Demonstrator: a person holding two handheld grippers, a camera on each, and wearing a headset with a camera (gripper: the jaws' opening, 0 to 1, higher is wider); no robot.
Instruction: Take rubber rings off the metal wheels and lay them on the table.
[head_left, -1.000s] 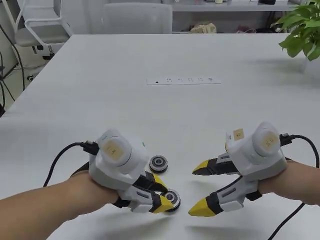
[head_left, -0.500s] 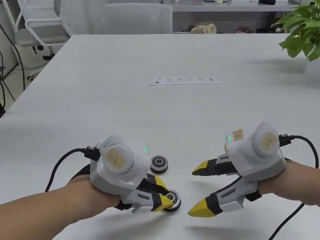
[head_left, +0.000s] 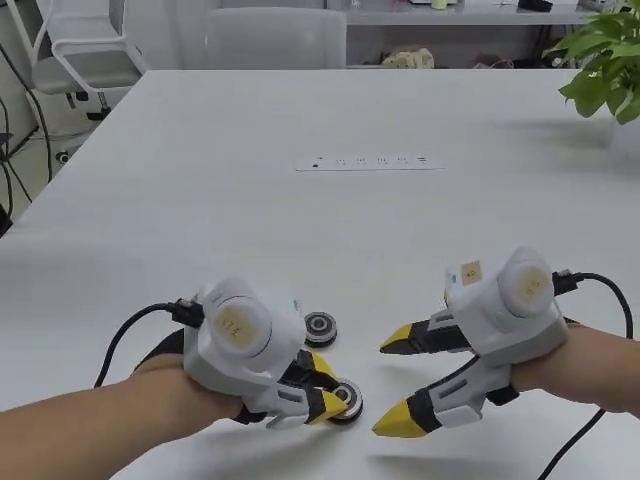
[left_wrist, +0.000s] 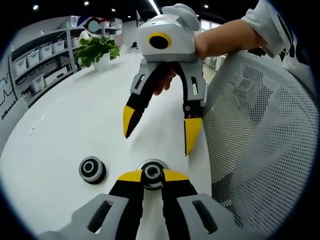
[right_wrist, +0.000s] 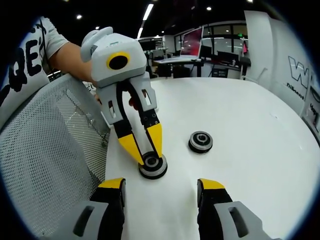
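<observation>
I have my yellow-tipped left tongs (head_left: 335, 398) at the lower centre of the head view. They are clenched on a small round silver-and-black metal wheel (head_left: 347, 398), which rests on the white counter (head_left: 300, 220). In the left gripper view the two tips press on either side of that wheel at the bottom centre, and a dark ring shows around its rim.

My right tongs (head_left: 395, 385) are at the lower right, released, with the jaws spread wide and nothing between them. Their tips point toward the gripped wheel and sit near it without touching.

A second metal wheel (head_left: 320, 325), equally small and round, lies flat on the counter just above the left tongs, apart from both tongs.

A long white power strip (head_left: 368, 162) lies at the upper centre, and a green leafy plant (head_left: 600, 60) is in the upper right corner.
</observation>
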